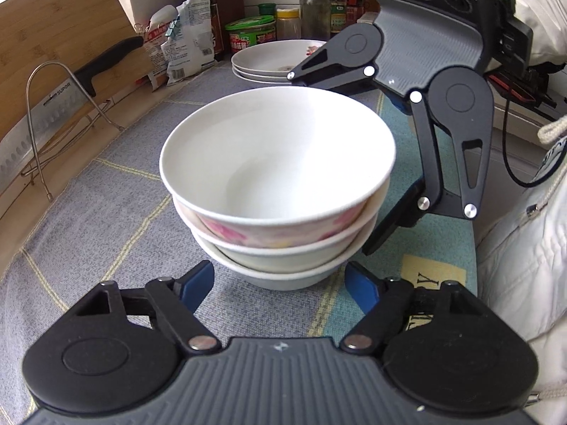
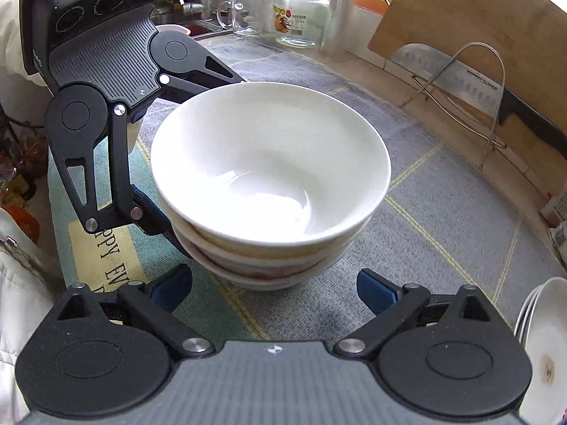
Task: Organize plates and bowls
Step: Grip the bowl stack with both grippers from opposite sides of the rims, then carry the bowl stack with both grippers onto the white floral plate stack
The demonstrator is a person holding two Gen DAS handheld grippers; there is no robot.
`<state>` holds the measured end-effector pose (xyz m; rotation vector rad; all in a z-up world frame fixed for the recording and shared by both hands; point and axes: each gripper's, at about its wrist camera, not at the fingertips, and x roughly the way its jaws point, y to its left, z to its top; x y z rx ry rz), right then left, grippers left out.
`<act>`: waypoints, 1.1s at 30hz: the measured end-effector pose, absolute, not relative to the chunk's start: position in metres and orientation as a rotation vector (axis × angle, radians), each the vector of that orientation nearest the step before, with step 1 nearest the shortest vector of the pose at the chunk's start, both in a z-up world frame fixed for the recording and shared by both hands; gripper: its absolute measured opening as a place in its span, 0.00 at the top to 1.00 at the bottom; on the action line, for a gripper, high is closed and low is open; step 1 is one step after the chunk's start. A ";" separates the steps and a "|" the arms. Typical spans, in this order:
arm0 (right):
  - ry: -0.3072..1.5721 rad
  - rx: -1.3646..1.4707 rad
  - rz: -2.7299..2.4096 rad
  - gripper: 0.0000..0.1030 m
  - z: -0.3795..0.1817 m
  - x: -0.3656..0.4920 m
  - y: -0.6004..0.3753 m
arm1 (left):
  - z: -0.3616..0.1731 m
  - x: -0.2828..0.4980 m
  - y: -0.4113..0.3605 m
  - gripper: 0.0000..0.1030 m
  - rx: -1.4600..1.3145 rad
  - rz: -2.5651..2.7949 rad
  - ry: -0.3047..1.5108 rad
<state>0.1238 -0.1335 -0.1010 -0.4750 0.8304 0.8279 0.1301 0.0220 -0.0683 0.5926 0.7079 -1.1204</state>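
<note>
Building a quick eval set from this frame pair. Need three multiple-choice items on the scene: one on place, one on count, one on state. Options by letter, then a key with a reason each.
1. Where does the stack of plates sit relative to the stack of bowls in the left wrist view?
A. Behind it, nearer the bottles
B. Under it
C. Inside the top bowl

2. How many bowls are nested in the stack?
A. One
B. Three
C. Six

3. What is inside the top bowl?
A. A spoon
B. Soup
C. Nothing

Key:
1 A, the plates lie on the cloth beyond the bowls, in front of the jars and bottles.
2 B, three rims show one above another at the stack's side.
3 C, its white inside is bare and glossy in the right wrist view.
</note>
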 end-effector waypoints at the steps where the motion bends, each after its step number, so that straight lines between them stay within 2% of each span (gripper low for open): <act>1: 0.829 -0.481 0.844 0.05 -0.100 0.127 -0.131 | -0.067 0.132 0.022 0.22 0.596 -1.124 0.709; 7: 0.834 -0.502 0.901 0.12 -0.095 0.134 -0.126 | -0.066 0.136 0.023 0.26 0.583 -1.157 0.722; 13: 0.849 -0.513 0.915 0.14 -0.093 0.135 -0.123 | -0.068 0.141 0.023 0.27 0.575 -1.195 0.735; 33: 0.855 -0.556 0.915 0.15 -0.094 0.134 -0.122 | -0.065 0.149 0.021 0.26 0.569 -1.228 0.762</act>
